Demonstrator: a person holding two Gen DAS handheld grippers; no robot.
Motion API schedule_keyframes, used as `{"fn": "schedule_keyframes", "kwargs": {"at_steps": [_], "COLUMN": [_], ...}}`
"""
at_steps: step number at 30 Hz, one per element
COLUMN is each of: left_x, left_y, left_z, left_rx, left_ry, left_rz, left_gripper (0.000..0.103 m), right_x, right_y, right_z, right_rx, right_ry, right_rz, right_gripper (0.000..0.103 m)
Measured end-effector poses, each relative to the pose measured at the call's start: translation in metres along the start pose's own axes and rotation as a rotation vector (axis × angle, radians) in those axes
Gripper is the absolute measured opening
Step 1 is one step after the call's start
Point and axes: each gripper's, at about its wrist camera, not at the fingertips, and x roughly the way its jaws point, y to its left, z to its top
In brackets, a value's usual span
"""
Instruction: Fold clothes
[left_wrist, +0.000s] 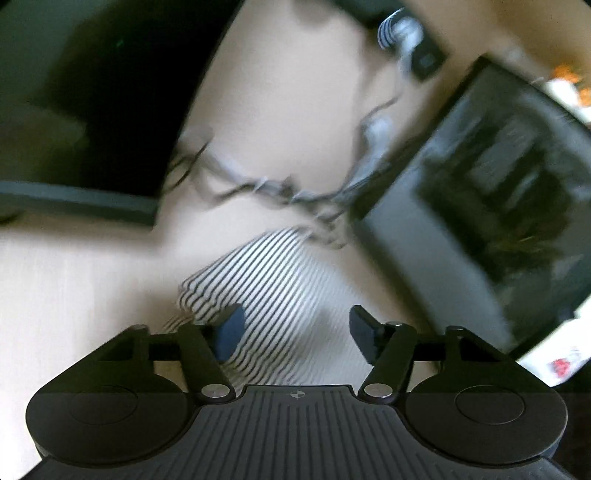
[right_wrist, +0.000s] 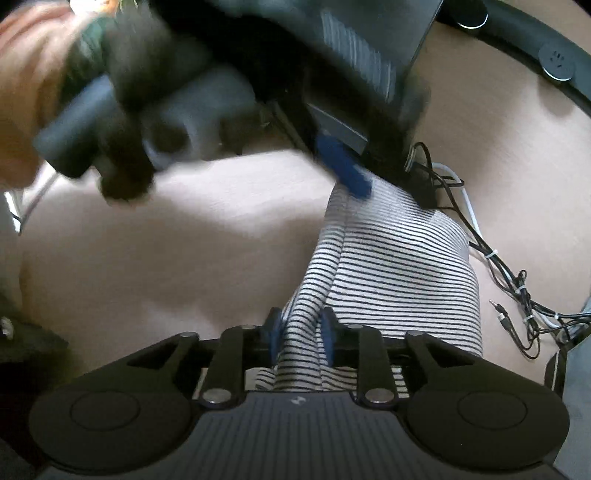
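Loosely bunched striped garment (right_wrist: 388, 258)

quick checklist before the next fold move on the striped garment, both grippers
1. Right gripper has cloth: ok, its blue pads pinch a bunched ridge of the striped garment.
2. Left gripper has cloth: not ok, jaws stand apart over the fabric, nothing pinched.
3. Left view sharp enough to aim: not ok, it is motion-blurred.
4. Cables clear of the garment: cannot tell, they run right along its edge on the table.
5. Garment lying flat: not ok, it is humped and creased.
6. Which part of the garment each gripper is at: cannot tell.
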Motion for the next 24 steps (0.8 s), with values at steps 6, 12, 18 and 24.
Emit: {"fn": "schedule_keyframes", "kwargs": {"at_steps": [6, 12, 18, 24], "left_x": [0.008, 0.008, 0.005, -0.036], "left_y": [0.004, 0.006, 0.013, 0.028], "left_z": [-0.007, -0.009, -0.012, -0.003], "left_rx": [0.018, 0.019, -0.009, -0.091], "left_ry": [0.035, 0.042, 0.048, -0.075], "left_rz": [0.033, 0.036, 0.032, 0.066], "left_gripper": [0.060, 0.061, 0.061, 0.064], "right_x": [-0.031, -0.002, 0.007, -0.037], "right_y": [-0.068, -0.136, -0.135, -0.064], "right_z": [0.003, -0.026, -0.052, -0.003], "right_rx": [0.250, 0.573, 0.734, 0.230], "right_ry": [-0.076, -0.027, 0.013, -0.163], "right_rz": [-0.070, -0.100, -0.084, -0.180], "right_gripper": [0.074, 0.075, 0.081, 0.080]}}
